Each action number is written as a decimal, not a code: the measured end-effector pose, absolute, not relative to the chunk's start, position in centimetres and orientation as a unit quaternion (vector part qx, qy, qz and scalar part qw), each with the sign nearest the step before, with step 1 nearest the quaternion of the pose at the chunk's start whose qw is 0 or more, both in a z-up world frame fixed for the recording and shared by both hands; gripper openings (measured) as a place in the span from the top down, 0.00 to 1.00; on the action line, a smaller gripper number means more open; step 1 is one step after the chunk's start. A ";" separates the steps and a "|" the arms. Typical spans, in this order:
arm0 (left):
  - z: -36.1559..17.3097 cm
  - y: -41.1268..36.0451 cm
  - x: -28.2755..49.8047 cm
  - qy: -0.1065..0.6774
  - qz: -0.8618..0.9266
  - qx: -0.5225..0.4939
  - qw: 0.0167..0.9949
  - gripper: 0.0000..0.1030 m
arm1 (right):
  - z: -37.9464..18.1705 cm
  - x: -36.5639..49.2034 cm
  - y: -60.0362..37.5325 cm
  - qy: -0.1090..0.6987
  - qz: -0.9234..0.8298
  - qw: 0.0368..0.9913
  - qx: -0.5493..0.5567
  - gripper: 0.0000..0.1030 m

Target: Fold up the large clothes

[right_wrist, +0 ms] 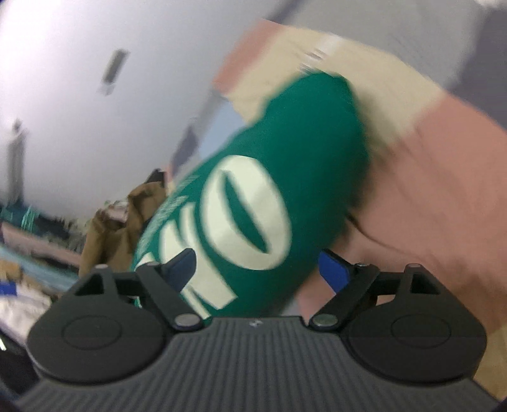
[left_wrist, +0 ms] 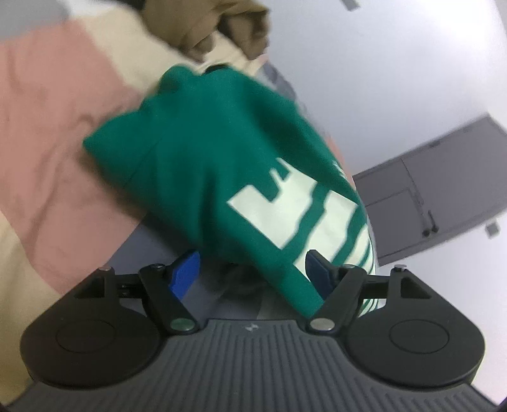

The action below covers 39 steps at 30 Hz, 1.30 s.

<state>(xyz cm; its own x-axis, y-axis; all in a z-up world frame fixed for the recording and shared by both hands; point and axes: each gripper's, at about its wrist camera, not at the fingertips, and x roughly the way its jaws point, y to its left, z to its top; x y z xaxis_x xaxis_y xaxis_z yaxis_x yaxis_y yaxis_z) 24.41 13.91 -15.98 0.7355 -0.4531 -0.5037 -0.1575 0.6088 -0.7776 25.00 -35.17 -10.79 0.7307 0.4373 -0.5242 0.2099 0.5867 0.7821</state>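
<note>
Green garment [left_wrist: 206,152]: folded bundle with pale lettering, lying on the pink and cream bedspread [left_wrist: 47,142].
Left gripper [left_wrist: 250,272]: fingers spread, garment edge between them, not pinched.
Right gripper [right_wrist: 256,269]: fingers spread around the garment's near end, not pressing.
Brown garment [left_wrist: 206,28]: far side of the bed.

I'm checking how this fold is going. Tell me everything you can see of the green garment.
The green garment is a soft knit top with large cream block lettering. It looks bundled or folded into a thick, rounded shape and rests on a pink and cream bedcover. One end sits between the spread fingers of the left gripper, the other between those of the right gripper. Blur hides whether any finger touches it.
</note>
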 end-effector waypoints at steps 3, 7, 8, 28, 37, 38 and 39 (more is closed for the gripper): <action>-17.5 14.9 25.3 0.341 -0.073 -0.465 0.813 0.25 | -12.6 26.4 -35.7 0.368 0.060 0.792 0.483 0.16; -18.2 15.5 26.0 0.317 -0.079 -0.499 0.803 0.45 | -13.1 28.5 -35.2 0.348 0.069 0.796 0.491 0.32; -17.7 15.5 26.0 0.312 -0.078 -0.491 0.810 0.49 | -12.8 28.8 -35.1 0.338 0.072 0.805 0.483 0.35; -15.0 14.0 29.0 0.261 -0.103 -0.382 0.880 0.84 | -11.5 33.6 -36.4 0.293 0.107 0.834 0.454 0.77; -16.9 14.8 27.6 0.301 -0.115 -0.480 0.816 0.15 | -11.4 31.1 -35.2 0.308 0.084 0.801 0.506 0.27; -17.3 14.6 27.5 0.308 -0.114 -0.487 0.809 0.13 | -11.9 30.5 -35.4 0.310 0.088 0.791 0.521 0.20; -17.7 14.5 27.5 0.316 -0.113 -0.498 0.800 0.09 | -12.3 30.1 -35.2 0.313 0.090 0.780 0.534 0.12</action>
